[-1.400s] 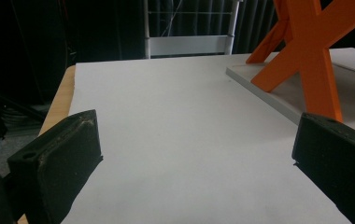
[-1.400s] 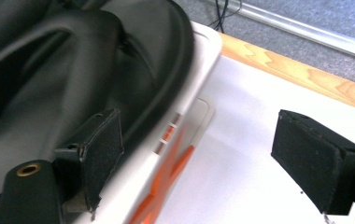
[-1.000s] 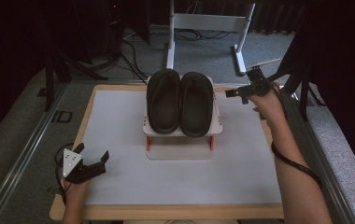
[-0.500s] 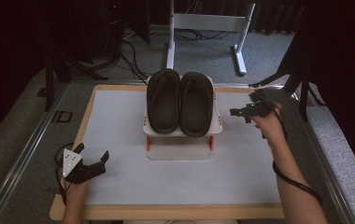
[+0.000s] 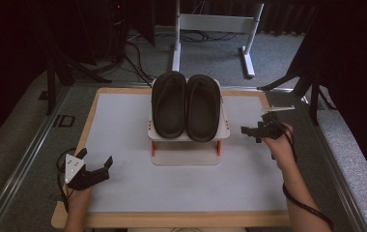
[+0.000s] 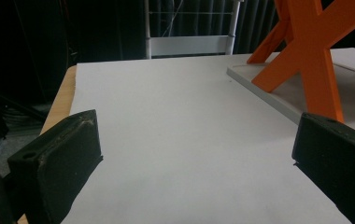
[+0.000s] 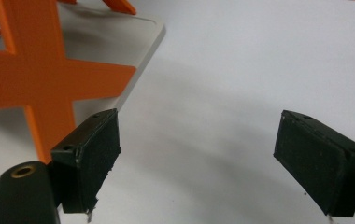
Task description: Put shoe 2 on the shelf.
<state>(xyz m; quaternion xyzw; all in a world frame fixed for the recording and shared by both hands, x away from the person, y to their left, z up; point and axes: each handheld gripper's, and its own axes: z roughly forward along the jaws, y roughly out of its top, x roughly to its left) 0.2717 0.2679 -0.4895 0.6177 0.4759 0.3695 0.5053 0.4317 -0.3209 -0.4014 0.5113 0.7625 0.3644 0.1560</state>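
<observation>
Two black slippers, the left slipper [image 5: 169, 104] and the right slipper [image 5: 203, 106], lie side by side on a small white rack [image 5: 186, 158] with orange legs [image 6: 308, 60] at the table's middle. My left gripper [image 5: 96, 157] rests near the front left corner, open, with bare white tabletop between its jaws [image 6: 194, 163]. My right gripper [image 5: 253, 125] hovers to the right of the rack, pointing toward it, open and holding nothing [image 7: 203, 158]. An orange cross brace [image 7: 35, 84] of the rack stands just beyond its left jaw.
The white table [image 5: 123, 121] has a wooden rim. A metal rail [image 5: 24, 159] runs along its left side. A white stand [image 5: 210, 24] and cables sit on the carpet behind. Dark tripod legs [image 5: 292, 77] stand at the back right.
My right gripper has pulled back from beside the right slipper, toward the person and lower, with its jaws still apart. The left gripper has stayed put.
</observation>
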